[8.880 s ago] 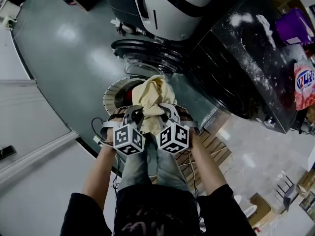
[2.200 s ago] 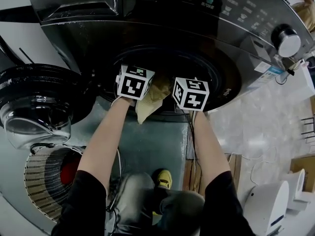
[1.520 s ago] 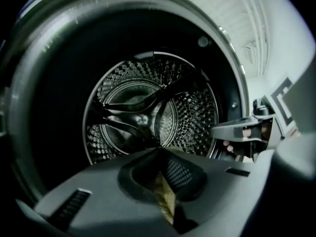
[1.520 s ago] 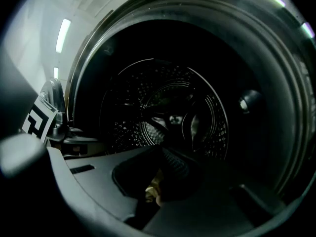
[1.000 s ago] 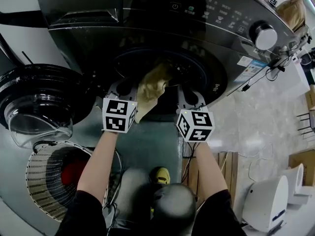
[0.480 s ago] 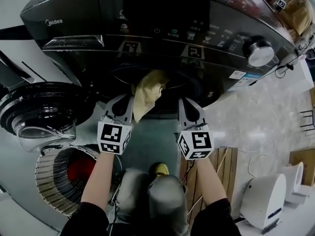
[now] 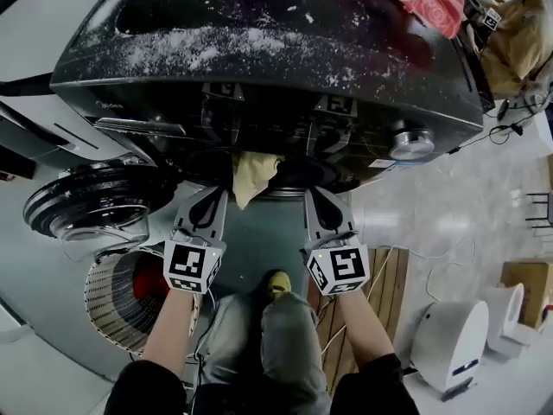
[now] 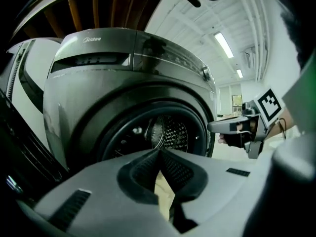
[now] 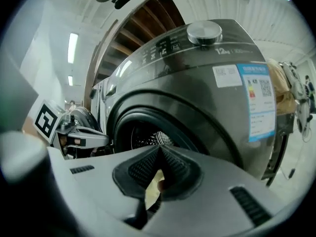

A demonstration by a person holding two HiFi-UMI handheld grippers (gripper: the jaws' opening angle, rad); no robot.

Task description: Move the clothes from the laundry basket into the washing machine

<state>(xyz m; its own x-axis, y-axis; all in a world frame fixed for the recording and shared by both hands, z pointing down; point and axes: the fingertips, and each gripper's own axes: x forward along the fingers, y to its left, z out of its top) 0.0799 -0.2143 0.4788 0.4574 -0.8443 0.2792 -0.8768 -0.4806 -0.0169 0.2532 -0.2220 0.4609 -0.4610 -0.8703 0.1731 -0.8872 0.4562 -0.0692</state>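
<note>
Left gripper (image 7: pixel 218 195) and right gripper (image 7: pixel 313 195): jaws together, empty, facing washing machine (image 7: pixel 259 50).
Head view alone shows laundry basket (image 7: pixel 104 296), lower left; gripper views alone show drum (image 8: pixel 168 132). Forearms parallel.

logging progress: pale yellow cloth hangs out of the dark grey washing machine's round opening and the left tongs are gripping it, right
No: the left tongs are shut on nothing, clear of the pale yellow cloth; the head view shows it. The rest holds.

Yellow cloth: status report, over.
Left claw shut, empty; right claw shut, empty. Yellow cloth draped over drum opening lip, partly hanging out. Door open, nothing blocking.
</note>
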